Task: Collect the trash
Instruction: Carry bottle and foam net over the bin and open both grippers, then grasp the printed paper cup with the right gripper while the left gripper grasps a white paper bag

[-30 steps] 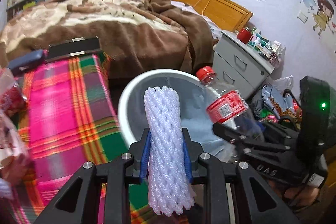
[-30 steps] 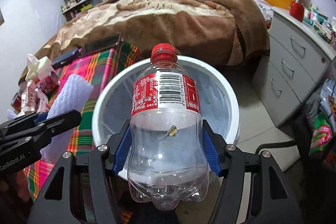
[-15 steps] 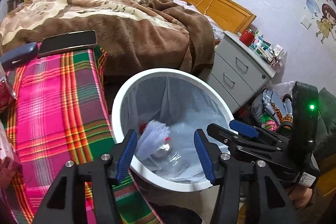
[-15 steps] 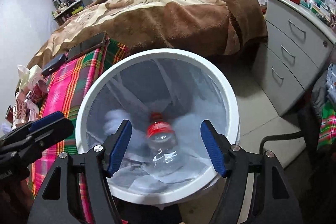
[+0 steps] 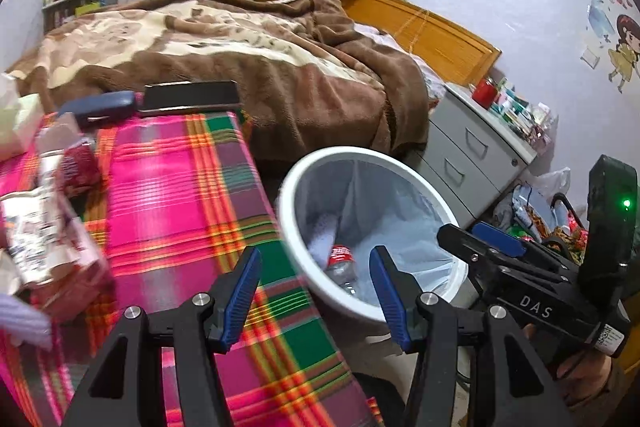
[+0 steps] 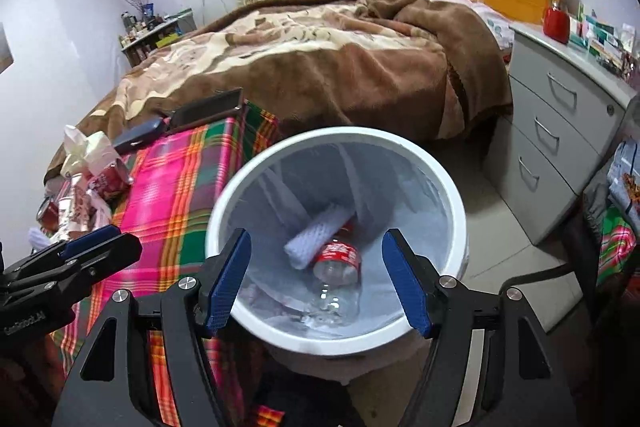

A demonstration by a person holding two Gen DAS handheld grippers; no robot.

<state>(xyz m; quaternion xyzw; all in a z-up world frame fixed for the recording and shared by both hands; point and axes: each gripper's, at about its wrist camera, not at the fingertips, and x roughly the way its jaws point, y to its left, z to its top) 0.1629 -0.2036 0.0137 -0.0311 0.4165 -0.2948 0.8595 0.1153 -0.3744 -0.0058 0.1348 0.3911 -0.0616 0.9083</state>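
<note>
In the left wrist view, the left gripper [image 5: 316,291] fills the bottom centre, its blue-padded jaws spread wide with nothing between them. Between and beyond the jaws stands a white bin [image 5: 400,311] lined with a pale bag, right of centre. At its bottom lies a plastic bottle [image 5: 340,265] with a red label, and a white foam sleeve [image 5: 324,231] leans against the inner wall just above it. A plaid cloth [image 5: 176,195] in pink and green covers the table at left, touching the bin's rim. Blurred wrappers [image 5: 44,227] sit at the left edge. The right gripper [image 5: 480,239] enters from the lower right, beside the bin.

In the right wrist view, the right gripper [image 6: 316,279] is at the bottom centre, jaws wide and empty, framing the bin [image 6: 452,195]. Inside, the bottle [image 6: 336,263] lies on its side with the foam sleeve [image 6: 320,231] resting across its upper end, touching it. The plaid cloth [image 6: 180,187] lies left of the bin, with wrappers [image 6: 92,179] at its far left. The left gripper [image 6: 96,243] shows at the lower left edge. A bed with a brown blanket [image 6: 320,67] fills the upper centre, and a grey drawer unit [image 6: 560,131] stands at right.
</note>
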